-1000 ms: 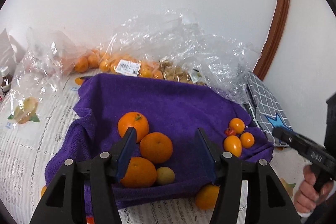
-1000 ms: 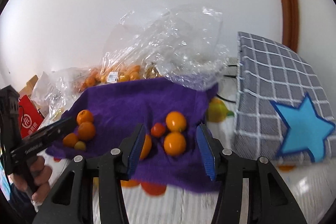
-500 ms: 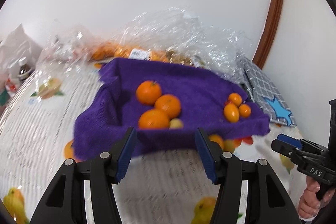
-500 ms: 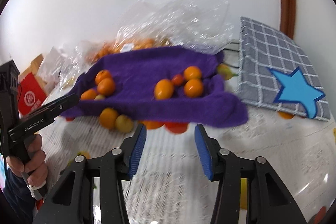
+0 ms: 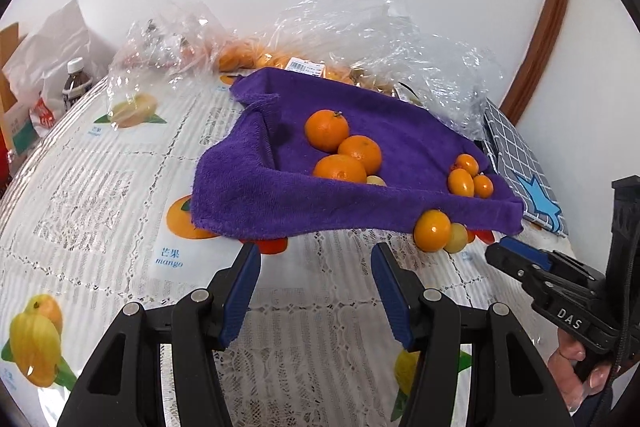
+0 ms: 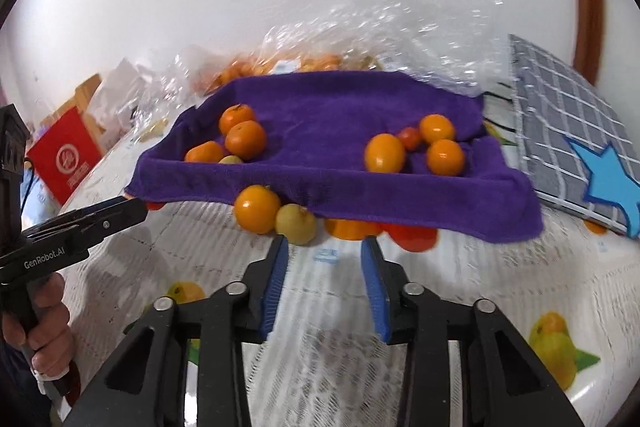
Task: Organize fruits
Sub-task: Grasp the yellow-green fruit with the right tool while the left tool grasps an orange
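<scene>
A purple towel [image 5: 400, 143] [image 6: 320, 115] lies on the table. On its left are three oranges [image 5: 348, 151] [image 6: 244, 139] and a small yellow-green fruit [image 6: 231, 159]. On its right are small orange fruits [image 5: 464, 179] [image 6: 416, 151] with a tiny red one [image 6: 410, 138]. In front of the towel an orange [image 5: 432, 230] [image 6: 257, 207] and a yellow-green fruit [image 5: 456, 238] [image 6: 296, 223] lie on the tablecloth. My left gripper [image 5: 315, 281] is open and empty, short of the towel's front edge. My right gripper [image 6: 324, 269] is open and empty, just short of the loose pair.
Clear plastic bags [image 5: 360, 39] holding more oranges lie behind the towel. A grey checked cloth with a blue star [image 6: 576, 147] lies on the right. A bottle [image 5: 76, 83] and a red box [image 6: 66, 155] stand at the far left. The tablecloth [image 5: 100, 195] has printed fruit pictures.
Both grippers have pulled back from over the towel toward the table's near side. The fruit on the towel has not moved. Both stay open.
</scene>
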`<state>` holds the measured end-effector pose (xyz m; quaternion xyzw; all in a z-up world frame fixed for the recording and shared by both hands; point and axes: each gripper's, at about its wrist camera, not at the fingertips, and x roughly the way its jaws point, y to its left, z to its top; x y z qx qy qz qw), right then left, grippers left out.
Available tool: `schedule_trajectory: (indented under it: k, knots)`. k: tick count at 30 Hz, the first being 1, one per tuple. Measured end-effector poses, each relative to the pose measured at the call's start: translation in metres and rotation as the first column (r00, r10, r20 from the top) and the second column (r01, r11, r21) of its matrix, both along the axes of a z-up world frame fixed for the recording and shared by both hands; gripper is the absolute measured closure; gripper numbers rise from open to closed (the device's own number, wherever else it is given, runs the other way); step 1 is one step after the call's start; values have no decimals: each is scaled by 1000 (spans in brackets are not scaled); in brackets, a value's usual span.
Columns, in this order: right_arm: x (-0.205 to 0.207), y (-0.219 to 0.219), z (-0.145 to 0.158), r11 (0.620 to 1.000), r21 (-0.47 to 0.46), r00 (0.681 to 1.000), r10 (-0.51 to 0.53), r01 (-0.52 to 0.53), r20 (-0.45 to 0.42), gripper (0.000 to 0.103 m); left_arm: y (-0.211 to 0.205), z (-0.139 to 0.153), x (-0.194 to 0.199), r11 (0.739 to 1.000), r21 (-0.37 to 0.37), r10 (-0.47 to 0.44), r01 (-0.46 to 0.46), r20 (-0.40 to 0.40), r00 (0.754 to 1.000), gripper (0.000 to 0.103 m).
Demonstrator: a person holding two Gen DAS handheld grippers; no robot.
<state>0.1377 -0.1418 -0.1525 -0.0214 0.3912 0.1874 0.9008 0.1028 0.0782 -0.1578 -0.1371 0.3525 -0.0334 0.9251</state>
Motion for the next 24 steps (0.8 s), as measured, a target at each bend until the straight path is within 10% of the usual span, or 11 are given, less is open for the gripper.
schedule_trajectory:
  k: [24]
  knots:
    - [28,5,-15,999,-29,998,24,-26,-59,75,-3,-7,10,1000,-18,-20,19,-44,999,46]
